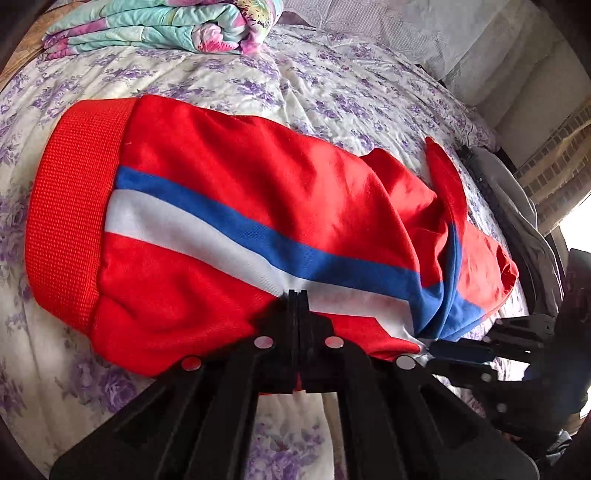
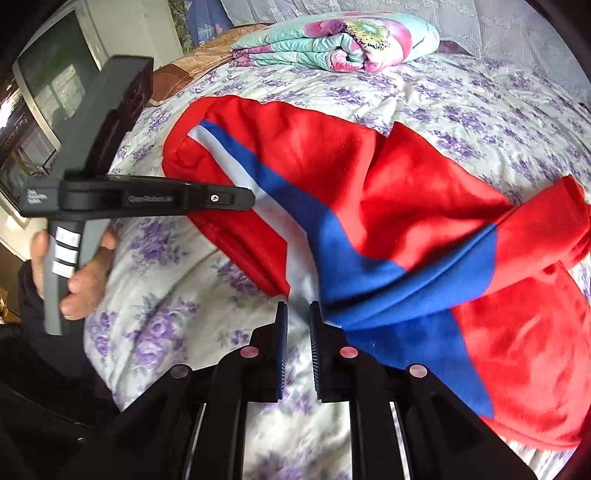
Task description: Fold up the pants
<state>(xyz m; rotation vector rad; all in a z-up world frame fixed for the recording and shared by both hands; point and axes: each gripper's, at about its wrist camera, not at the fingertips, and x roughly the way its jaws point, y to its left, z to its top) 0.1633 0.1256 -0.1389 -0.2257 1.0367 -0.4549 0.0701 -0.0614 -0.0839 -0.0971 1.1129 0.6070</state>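
Note:
Red pants [image 1: 229, 206] with a blue and white side stripe lie folded on the flowered bedspread [image 1: 332, 85], with the ribbed red waistband [image 1: 74, 206] at the left. My left gripper [image 1: 297, 295] is shut on the near edge of the pants at the white stripe. In the right wrist view the pants [image 2: 369, 206] spread to the right, and the left gripper [image 2: 236, 197] reaches in from the left. My right gripper [image 2: 298, 308] is open by a narrow gap, right at the bunched blue and white fabric, holding nothing. It also shows in the left wrist view [image 1: 439, 350].
A folded floral quilt [image 1: 166, 26] lies at the head of the bed, also in the right wrist view [image 2: 343, 40]. An old television [image 2: 44, 96] stands left of the bed. Grey cloth [image 1: 524, 206] lies at the bed's right edge.

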